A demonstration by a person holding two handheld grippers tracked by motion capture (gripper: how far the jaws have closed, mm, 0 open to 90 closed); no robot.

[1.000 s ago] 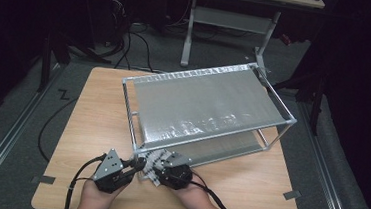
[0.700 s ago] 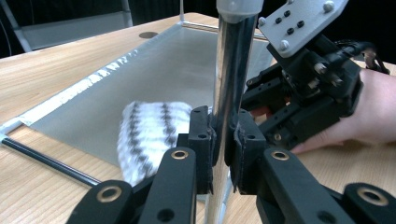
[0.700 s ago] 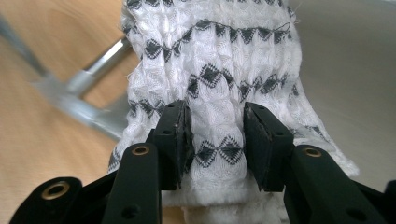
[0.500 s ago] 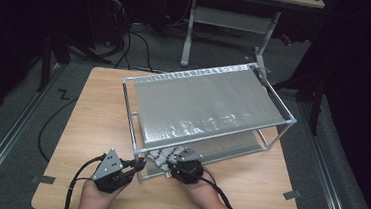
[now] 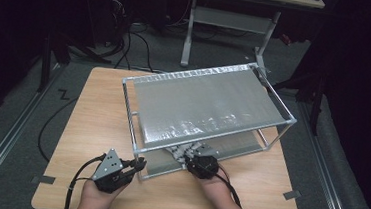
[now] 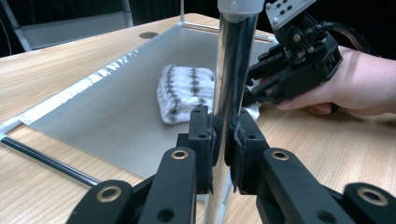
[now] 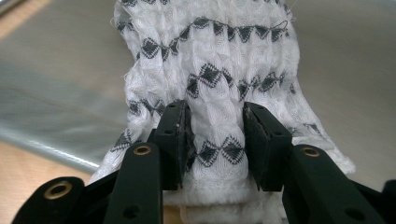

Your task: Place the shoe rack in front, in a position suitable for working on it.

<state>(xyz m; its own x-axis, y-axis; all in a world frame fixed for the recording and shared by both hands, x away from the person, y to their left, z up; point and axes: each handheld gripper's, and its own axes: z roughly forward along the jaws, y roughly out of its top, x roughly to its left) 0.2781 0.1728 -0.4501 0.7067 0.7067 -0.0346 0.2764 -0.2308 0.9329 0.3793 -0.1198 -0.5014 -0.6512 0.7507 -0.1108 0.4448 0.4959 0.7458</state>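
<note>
A folded white cloth with black diamond bands point(image 7: 219, 56) lies at the front edge of the rack's lower shelf point(image 6: 116, 107). My right gripper point(image 7: 214, 135) is shut on the cloth's near fold, its pads pressing in from both sides. From above, the right gripper point(image 5: 189, 152) reaches under the rack's top shelf point(image 5: 204, 101), and the cloth point(image 5: 186, 147) peeks out beneath that shelf's front bar. My left gripper point(image 6: 223, 140) is shut on the rack's shiny front-left corner post point(image 6: 232, 70). In the high view the left gripper point(image 5: 140, 165) sits at that corner.
The two-tier metal rack point(image 5: 285, 123) stands askew on a wooden table point(image 5: 98, 107). The right gripper point(image 6: 252, 88) and cloth point(image 6: 182, 93) sit just behind the post. Cables and table legs point(image 5: 186, 34) lie on the floor beyond.
My right gripper has moved to the right and a little away from me, carrying the cloth in under the top shelf. The left gripper has stayed on the post.
</note>
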